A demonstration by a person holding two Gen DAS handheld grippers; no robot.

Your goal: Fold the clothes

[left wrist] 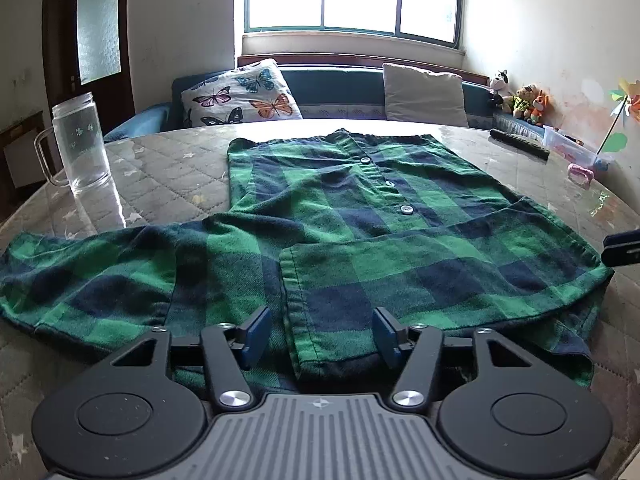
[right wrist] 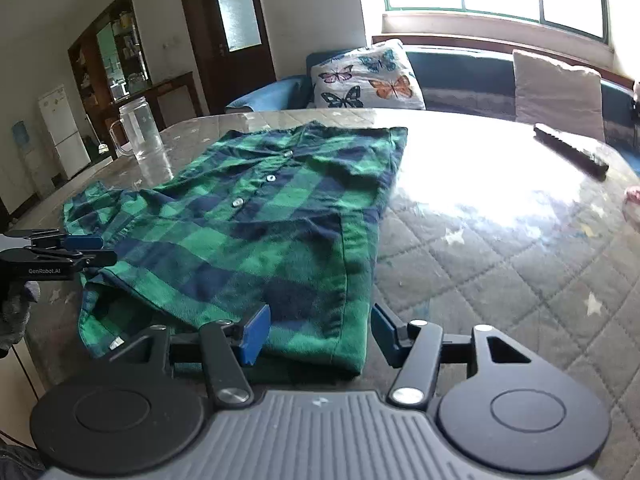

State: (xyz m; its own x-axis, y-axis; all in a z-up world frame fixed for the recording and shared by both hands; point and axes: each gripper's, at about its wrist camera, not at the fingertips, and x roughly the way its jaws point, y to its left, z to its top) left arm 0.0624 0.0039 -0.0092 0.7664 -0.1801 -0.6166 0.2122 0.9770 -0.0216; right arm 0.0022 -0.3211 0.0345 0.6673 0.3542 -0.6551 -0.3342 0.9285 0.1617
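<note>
We are holding left gripper [left wrist: 318, 334] half spread over near hem of plaid shirt [left wrist: 360, 232], pads not pinching; right gripper [right wrist: 320, 332] likewise half spread, straddling shirt's folded edge; shirt lying buttoned on quilted table [right wrist: 500, 260]

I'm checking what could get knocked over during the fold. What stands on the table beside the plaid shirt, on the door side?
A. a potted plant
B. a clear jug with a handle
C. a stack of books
B: a clear jug with a handle stands upright on the table, apart from the plaid shirt.
</note>
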